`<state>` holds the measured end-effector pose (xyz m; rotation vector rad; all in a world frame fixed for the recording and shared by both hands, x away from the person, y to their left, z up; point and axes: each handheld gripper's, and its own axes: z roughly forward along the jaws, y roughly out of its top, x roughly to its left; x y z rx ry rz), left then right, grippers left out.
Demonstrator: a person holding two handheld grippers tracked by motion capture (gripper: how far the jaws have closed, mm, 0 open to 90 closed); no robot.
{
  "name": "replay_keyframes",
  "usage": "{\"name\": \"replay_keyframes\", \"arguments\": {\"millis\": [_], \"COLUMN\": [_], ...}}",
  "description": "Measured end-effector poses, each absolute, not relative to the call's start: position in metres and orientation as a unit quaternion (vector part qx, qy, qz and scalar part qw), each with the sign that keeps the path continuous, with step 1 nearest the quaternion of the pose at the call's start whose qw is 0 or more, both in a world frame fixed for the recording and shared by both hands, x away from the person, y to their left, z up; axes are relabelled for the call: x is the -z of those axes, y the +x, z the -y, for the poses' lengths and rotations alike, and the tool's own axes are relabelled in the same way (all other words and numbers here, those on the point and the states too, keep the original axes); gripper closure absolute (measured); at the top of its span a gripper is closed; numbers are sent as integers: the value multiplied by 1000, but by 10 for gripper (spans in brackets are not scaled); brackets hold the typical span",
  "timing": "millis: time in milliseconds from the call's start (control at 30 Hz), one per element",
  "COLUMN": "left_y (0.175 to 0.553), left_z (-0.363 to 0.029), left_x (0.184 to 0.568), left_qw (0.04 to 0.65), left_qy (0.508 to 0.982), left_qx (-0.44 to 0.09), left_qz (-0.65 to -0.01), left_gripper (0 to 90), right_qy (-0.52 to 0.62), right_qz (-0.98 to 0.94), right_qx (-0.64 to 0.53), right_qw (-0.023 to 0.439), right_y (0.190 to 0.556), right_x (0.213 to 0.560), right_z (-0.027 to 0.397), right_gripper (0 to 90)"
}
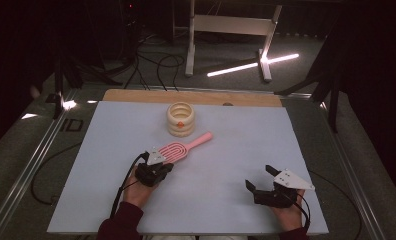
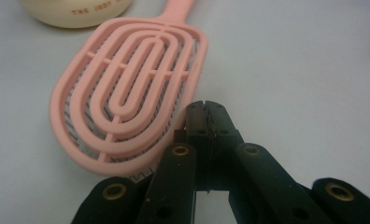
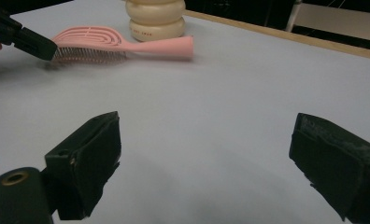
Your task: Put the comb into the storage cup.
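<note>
Closed left gripper [image 2: 206, 109] nudging the pink vented plastic hairbrush [image 2: 127, 93]
Brush lies unlifted at frame centre, beside the cream ribbed jar [image 1: 180, 119]; right gripper [image 1: 260, 179] waits lower right, jaws apart.

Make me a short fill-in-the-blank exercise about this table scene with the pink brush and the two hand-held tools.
1. The brush on the table is coloured ____.
2. The left tool has its jaws ____, right at the rim of the brush head.
3. The right tool has its jaws ____, with only bare table between them.
4. The brush lies with its bristles facing ____, near the cream ribbed container.

Missing words: pink; shut; open; down
</note>
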<state>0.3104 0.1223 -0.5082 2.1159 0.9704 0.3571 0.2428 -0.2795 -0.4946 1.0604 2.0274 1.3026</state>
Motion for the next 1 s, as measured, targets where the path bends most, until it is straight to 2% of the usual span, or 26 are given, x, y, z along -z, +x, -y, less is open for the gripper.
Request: {"name": "replay_keyframes", "arguments": {"millis": [533, 1000], "left_y": [334, 361], "left_z": [-147, -153], "left_x": [506, 500], "left_qw": [367, 347], "left_qy": [807, 800], "left_qx": [-146, -152], "left_qz": [-439, -465], "left_gripper": [900, 899], "right_qy": [391, 391], "right_qz": [-748, -750], "right_qx": [-474, -470], "right_qw": [251, 251], "right_y": [244, 244], "right_x": [495, 496], "right_z": [279, 280], "right_gripper": [92, 92]}}
